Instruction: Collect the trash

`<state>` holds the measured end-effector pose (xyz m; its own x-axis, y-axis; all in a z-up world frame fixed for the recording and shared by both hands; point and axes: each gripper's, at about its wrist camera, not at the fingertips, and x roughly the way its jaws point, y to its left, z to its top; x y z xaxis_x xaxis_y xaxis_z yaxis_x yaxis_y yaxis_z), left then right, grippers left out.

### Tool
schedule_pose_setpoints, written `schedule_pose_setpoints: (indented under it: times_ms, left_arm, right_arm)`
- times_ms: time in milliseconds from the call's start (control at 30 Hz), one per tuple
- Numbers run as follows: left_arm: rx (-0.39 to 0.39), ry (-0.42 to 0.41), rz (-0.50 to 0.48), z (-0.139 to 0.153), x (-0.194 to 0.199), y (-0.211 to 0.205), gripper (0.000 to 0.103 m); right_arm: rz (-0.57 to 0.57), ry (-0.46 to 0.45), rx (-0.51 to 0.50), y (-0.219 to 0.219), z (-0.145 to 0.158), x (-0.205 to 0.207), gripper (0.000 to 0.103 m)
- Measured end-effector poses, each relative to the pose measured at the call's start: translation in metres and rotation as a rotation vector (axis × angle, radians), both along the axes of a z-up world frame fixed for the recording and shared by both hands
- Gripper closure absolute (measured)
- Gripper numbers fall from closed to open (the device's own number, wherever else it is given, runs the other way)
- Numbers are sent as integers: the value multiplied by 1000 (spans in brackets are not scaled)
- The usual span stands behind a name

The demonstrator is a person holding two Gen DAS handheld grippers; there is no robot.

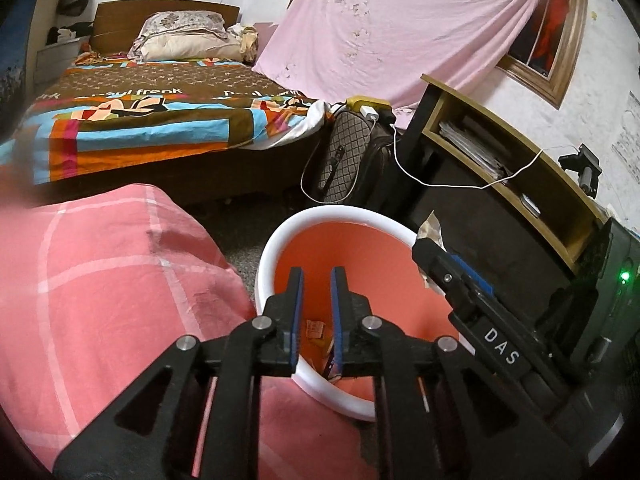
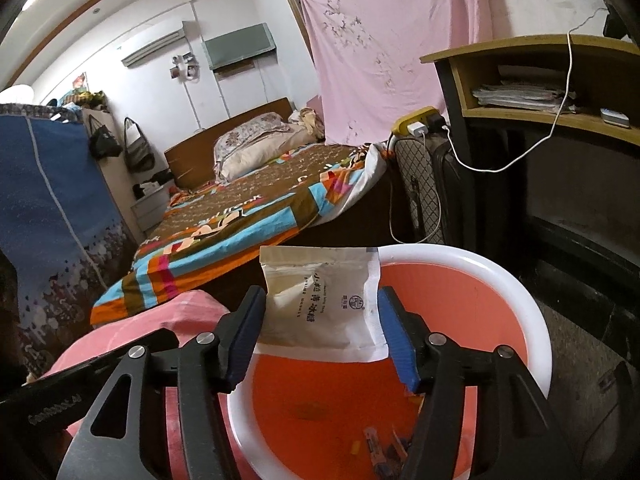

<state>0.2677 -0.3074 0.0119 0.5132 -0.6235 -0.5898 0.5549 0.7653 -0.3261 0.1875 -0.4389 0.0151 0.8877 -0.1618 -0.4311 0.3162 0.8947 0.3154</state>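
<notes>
An orange bin with a white rim [image 1: 280, 240] stands on the floor; small wrappers [image 1: 316, 330] lie at its bottom. My left gripper [image 1: 317, 276] is empty above the bin, its jaws a narrow gap apart. My right gripper [image 2: 320, 300] is shut on a white printed pouch [image 2: 320, 300] and holds it over the bin's rim [image 2: 480, 258]. In the left wrist view the right gripper [image 1: 436, 256] enters from the right over the bin, with a corner of the pouch [image 1: 430, 230] showing. Several scraps [image 2: 380, 440] lie in the bin.
A pink checked cushion [image 1: 100, 280] sits left of the bin. A bed with a colourful cover [image 1: 160, 120] is behind. A quilted suitcase [image 1: 348, 156], a white charging cable [image 1: 440, 184] and a dark desk with a shelf [image 1: 500, 160] stand on the right.
</notes>
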Motion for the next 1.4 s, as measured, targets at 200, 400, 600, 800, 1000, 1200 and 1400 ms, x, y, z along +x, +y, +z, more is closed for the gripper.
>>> schedule_pose_setpoints:
  times_ms: [200, 400, 600, 800, 1000, 1200, 1400]
  left_arm:
    - [13, -31, 33, 4, -1, 6, 99]
    - [45, -39, 68, 4, 1, 11, 91]
    - [53, -50, 100, 5, 2, 19, 80]
    - [62, -80, 143, 9, 0, 29, 57]
    - [78, -147, 216, 14, -5, 41, 22]
    - [68, -172, 301, 17, -4, 60, 15]
    - [79, -174, 386, 17, -4, 75, 15]
  right_arm:
    - [3, 0, 1, -2, 0, 1, 41]
    - [2, 2, 2, -2, -1, 1, 39]
    - [-4, -13, 4, -1, -1, 0, 39]
    - [-13, -30, -4, 5, -1, -2, 26]
    - [-23, -31, -14, 10, 2, -3, 25]
    - [-20, -30, -45, 16, 4, -1, 6]
    - [-11, -49, -77, 26, 9, -3, 0]
